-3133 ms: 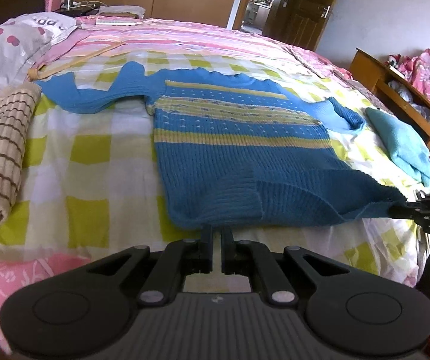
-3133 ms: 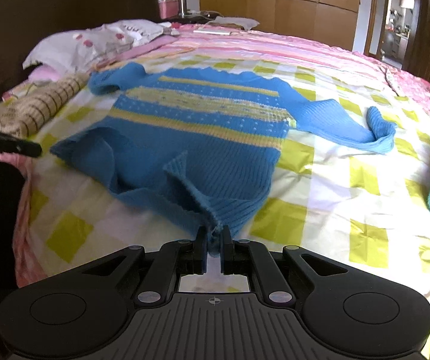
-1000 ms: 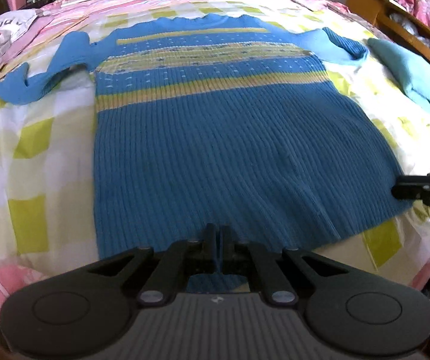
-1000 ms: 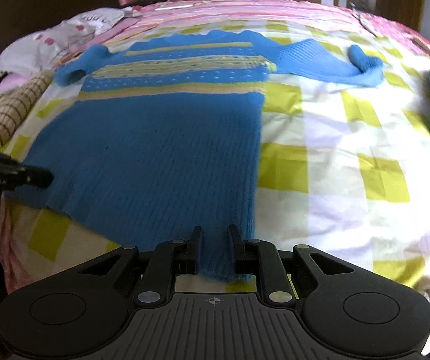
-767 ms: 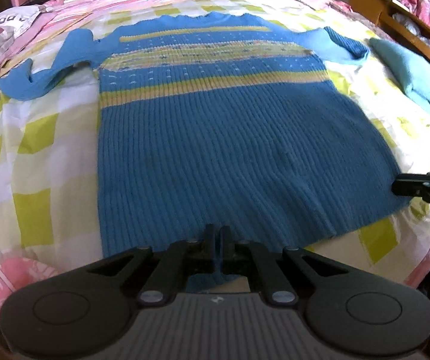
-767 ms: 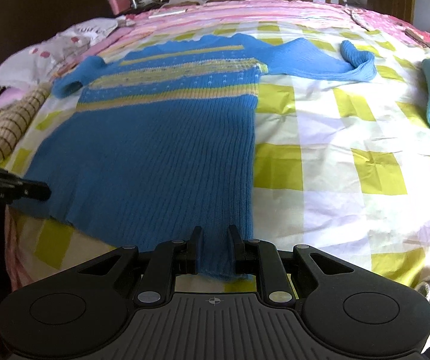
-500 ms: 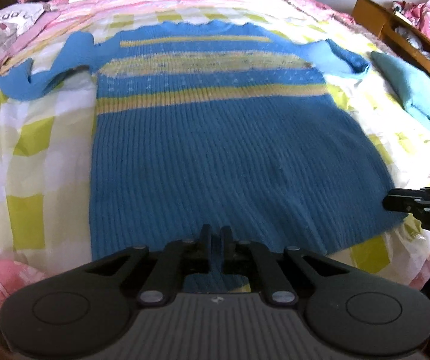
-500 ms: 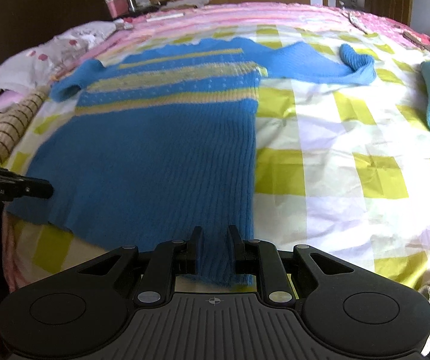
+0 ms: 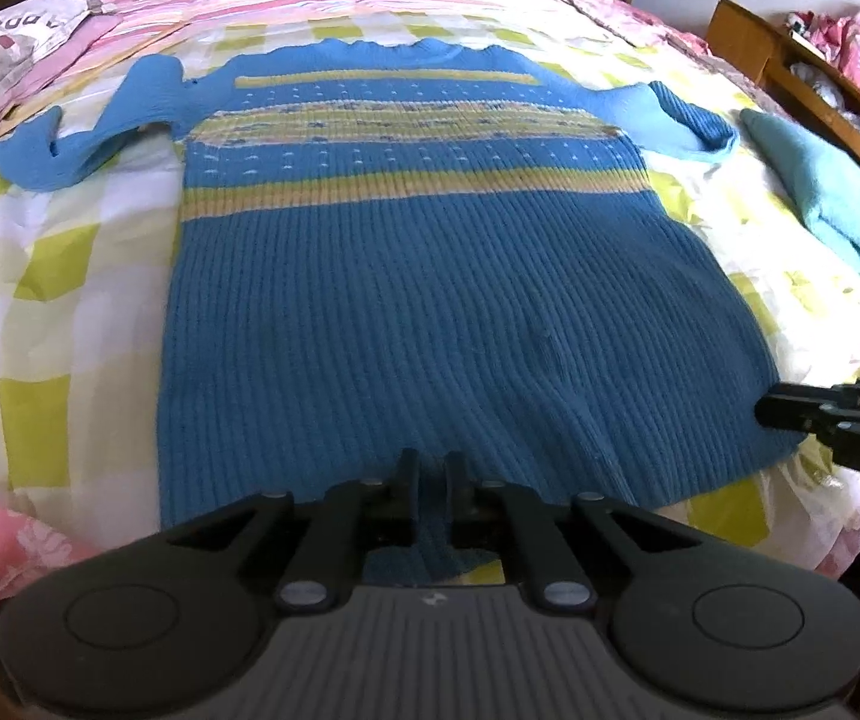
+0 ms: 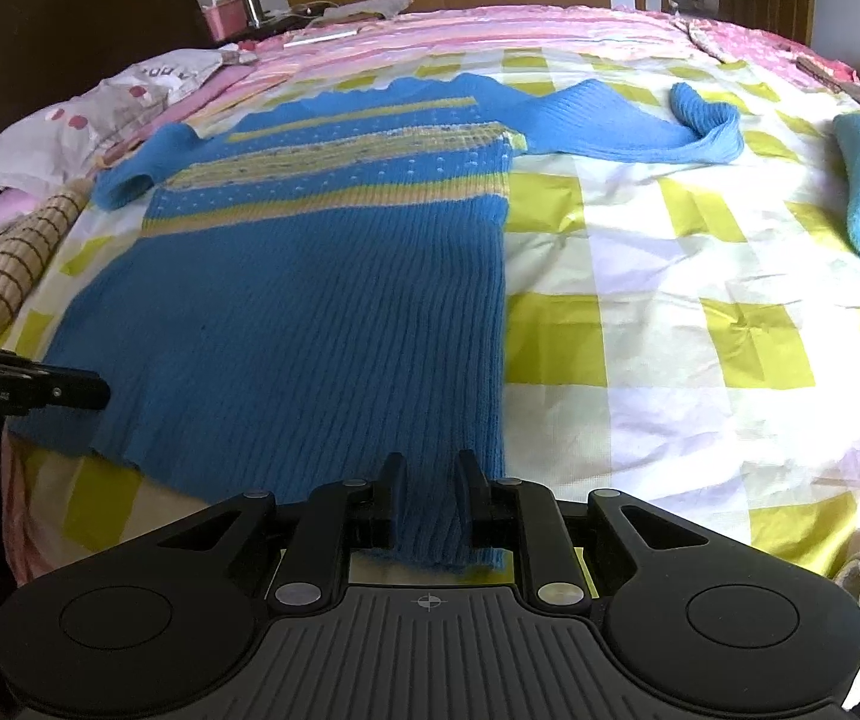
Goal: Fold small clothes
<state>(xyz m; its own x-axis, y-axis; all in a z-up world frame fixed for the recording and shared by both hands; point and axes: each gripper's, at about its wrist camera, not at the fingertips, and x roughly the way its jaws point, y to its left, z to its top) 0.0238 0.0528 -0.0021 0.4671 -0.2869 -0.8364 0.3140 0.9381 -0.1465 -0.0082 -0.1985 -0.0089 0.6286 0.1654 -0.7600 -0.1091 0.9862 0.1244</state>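
Observation:
A blue knit sweater (image 9: 418, 300) with yellow stripes lies flat and spread on the checked bedsheet, sleeves out to both sides; it also shows in the right wrist view (image 10: 322, 300). My left gripper (image 9: 430, 468) sits at the hem's left corner with its jaws slightly parted and hem cloth between them. My right gripper (image 10: 430, 471) sits at the hem's right corner, jaws wider apart, hem cloth lying between them. Each gripper's tip shows at the edge of the other's view.
A light blue folded garment (image 9: 826, 204) lies to the right on the bed. A beige striped cloth (image 10: 4, 264) and a pillow (image 10: 70, 114) lie to the left. A wooden shelf (image 9: 814, 90) stands beyond the bed's right side.
The sweater went from rumpled to flat and stretched out. Both grippers' jaws have parted on the hem, the right more than the left, over the last second.

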